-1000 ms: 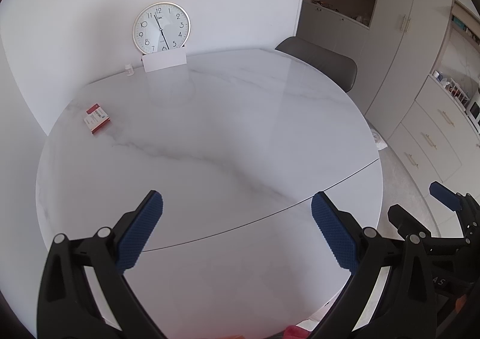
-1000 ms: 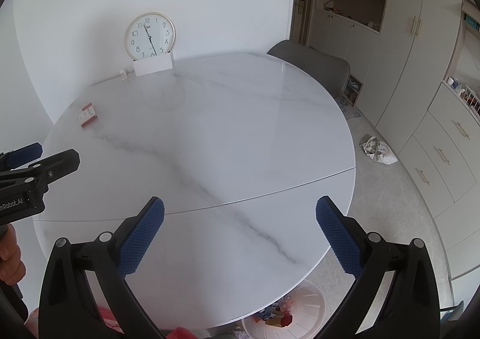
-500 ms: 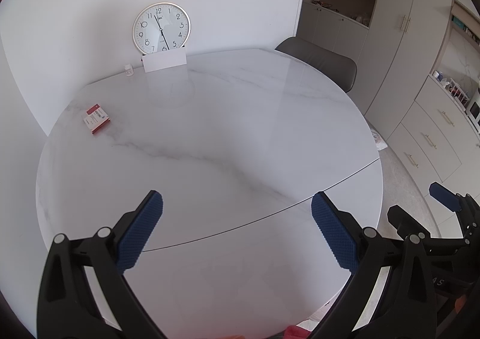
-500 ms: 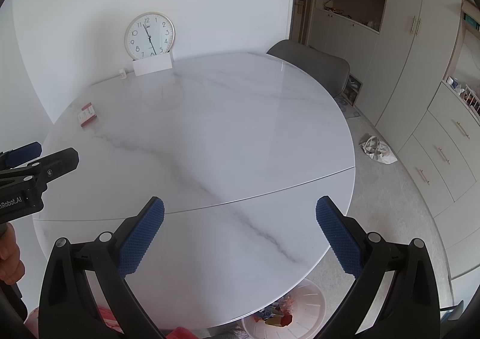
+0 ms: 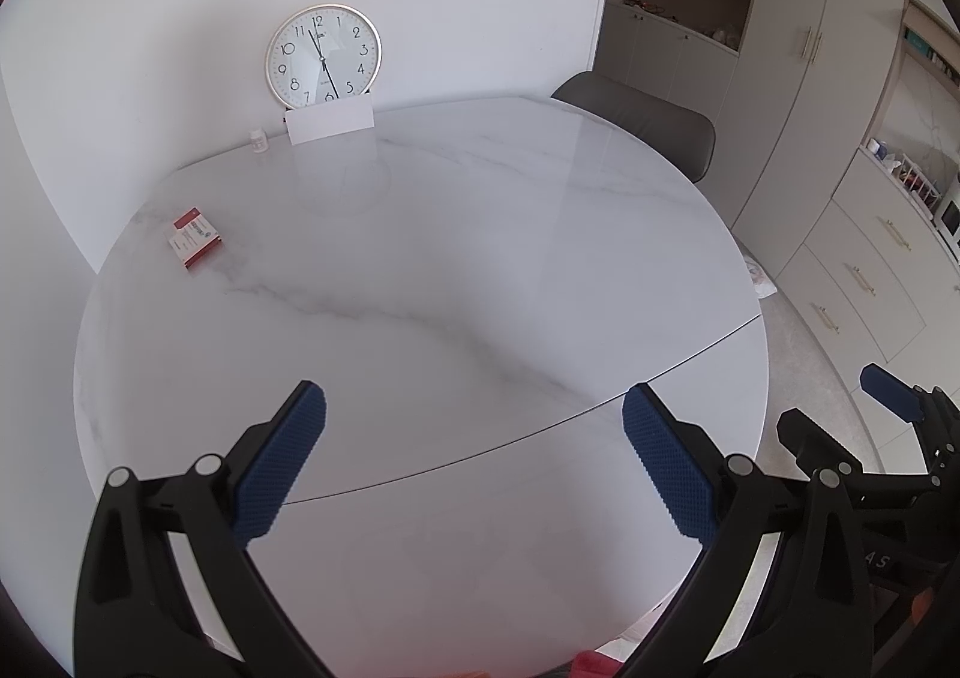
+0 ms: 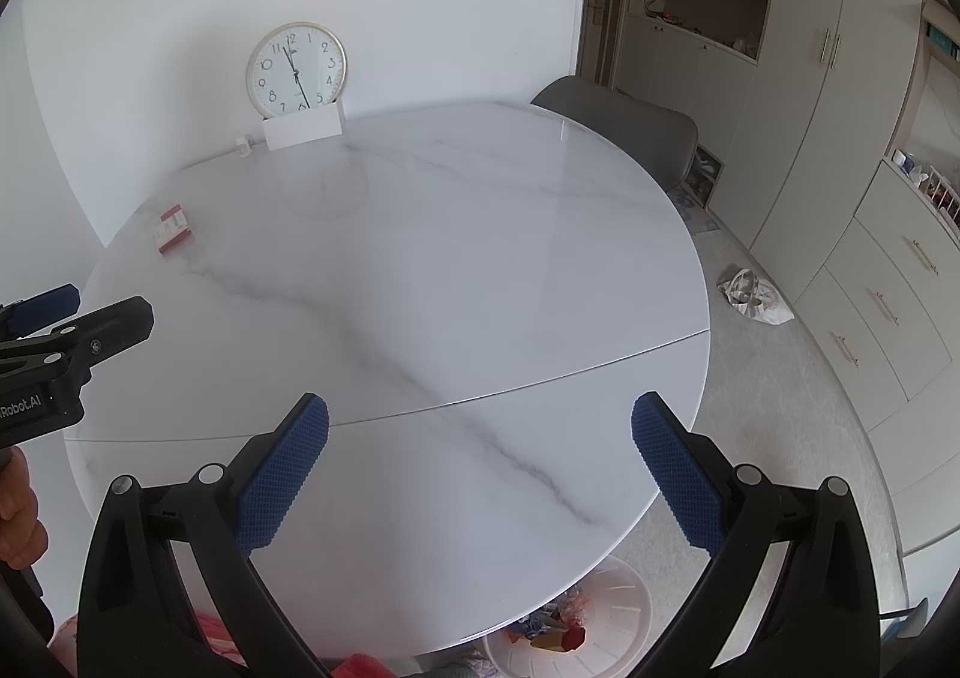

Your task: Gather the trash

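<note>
Both grippers hung spread wide above the near edge of the round marble table, gripping nothing.

The left gripper [image 5: 474, 456] and the right gripper [image 6: 480, 465] each had blue pads parted, nothing between them, touching no surface. The table [image 6: 480, 270] stretched bare ahead, its rim curving off to floor on the right. A small red-and-white box [image 5: 195, 238] lay flat near the far left edge, well apart from both tools. Under the near rim a white bin [image 6: 606, 618] held colourful scraps. A clock [image 5: 323, 57] leaned on the wall behind a white card [image 5: 329, 124].
</note>
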### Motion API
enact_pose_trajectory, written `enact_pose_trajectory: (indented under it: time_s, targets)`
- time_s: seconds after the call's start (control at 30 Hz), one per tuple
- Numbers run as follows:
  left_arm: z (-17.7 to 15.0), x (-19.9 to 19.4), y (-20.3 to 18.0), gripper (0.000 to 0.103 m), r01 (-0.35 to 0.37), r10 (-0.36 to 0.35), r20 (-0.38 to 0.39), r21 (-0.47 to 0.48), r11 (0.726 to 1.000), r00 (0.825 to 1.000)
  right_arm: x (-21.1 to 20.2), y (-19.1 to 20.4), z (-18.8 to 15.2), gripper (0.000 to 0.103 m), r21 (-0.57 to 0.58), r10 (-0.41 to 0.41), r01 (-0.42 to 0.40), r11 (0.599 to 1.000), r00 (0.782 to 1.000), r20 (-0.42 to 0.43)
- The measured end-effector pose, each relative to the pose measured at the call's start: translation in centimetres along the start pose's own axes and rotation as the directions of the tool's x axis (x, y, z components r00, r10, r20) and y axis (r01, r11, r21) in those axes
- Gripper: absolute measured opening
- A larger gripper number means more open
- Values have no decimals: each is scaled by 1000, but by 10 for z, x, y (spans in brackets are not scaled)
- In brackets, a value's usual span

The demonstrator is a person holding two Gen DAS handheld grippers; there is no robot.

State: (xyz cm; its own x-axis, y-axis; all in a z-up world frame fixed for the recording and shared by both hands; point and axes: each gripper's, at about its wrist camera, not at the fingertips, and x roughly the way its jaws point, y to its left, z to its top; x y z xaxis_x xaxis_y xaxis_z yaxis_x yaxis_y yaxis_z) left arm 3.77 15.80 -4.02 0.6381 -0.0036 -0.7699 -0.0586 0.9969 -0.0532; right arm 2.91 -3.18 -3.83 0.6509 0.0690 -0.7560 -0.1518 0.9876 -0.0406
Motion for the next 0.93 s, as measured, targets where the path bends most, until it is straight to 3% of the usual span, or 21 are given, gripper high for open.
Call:
enact_pose_trajectory:
  time_s: [0.6,0.93]
  targets:
    - [-2,0,-4,95,8,-9,43,22,1000,999,8,-3,-7,100,7,6,-6,1000,1000,-14]
    - [-1,7,-4,95,12,-12,-1,-1,1000,1000,8,-2,-6,100,7,4,-4,1000,1000,-15]
